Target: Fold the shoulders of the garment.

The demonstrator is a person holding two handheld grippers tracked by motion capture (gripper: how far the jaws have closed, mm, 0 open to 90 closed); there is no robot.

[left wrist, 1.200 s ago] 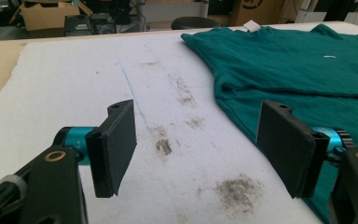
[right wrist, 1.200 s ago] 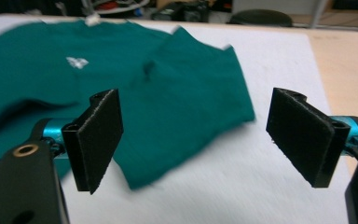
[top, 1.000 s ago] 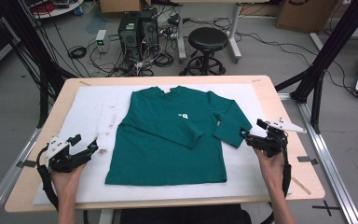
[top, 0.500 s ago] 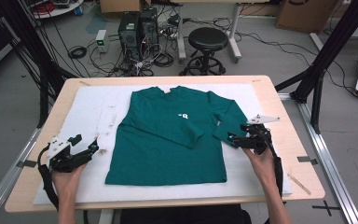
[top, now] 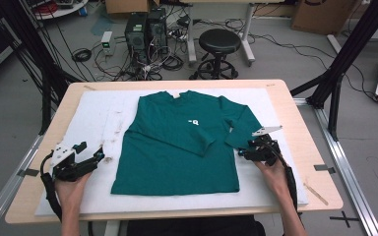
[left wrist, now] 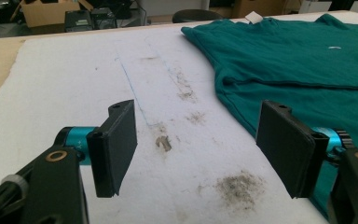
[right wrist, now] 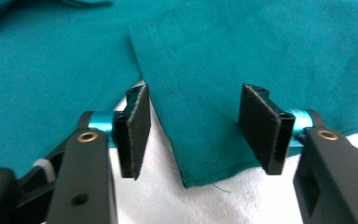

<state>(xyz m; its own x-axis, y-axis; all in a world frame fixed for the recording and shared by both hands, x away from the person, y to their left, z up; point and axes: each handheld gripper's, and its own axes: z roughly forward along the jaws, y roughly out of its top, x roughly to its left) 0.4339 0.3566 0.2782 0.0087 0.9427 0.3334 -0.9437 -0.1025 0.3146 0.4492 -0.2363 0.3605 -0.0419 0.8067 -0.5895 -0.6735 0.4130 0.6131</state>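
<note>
A dark green T-shirt [top: 177,142] lies flat on the white mat [top: 98,113], one sleeve folded across its front. My right gripper [top: 242,151] sits at the shirt's right sleeve. In the right gripper view the sleeve's stitched cuff [right wrist: 186,107] lies between the jaws of the right gripper [right wrist: 198,133]; they have just been closing, and the pads stand clear of the cloth. My left gripper [top: 97,156] rests on the mat left of the shirt's hem. In the left gripper view my left gripper [left wrist: 198,149] is open over bare, smudged mat, the shirt [left wrist: 298,60] to its right.
The mat covers most of the wooden table [top: 320,177]. Dirty smudges [left wrist: 240,186] mark the mat near the left gripper. Beyond the table's far edge stand a black stool [top: 219,42], computer towers [top: 142,29] and cables on the floor.
The right gripper has moved left, in toward the shirt's right sleeve, and its jaws stand narrower. The left gripper has stayed put.
</note>
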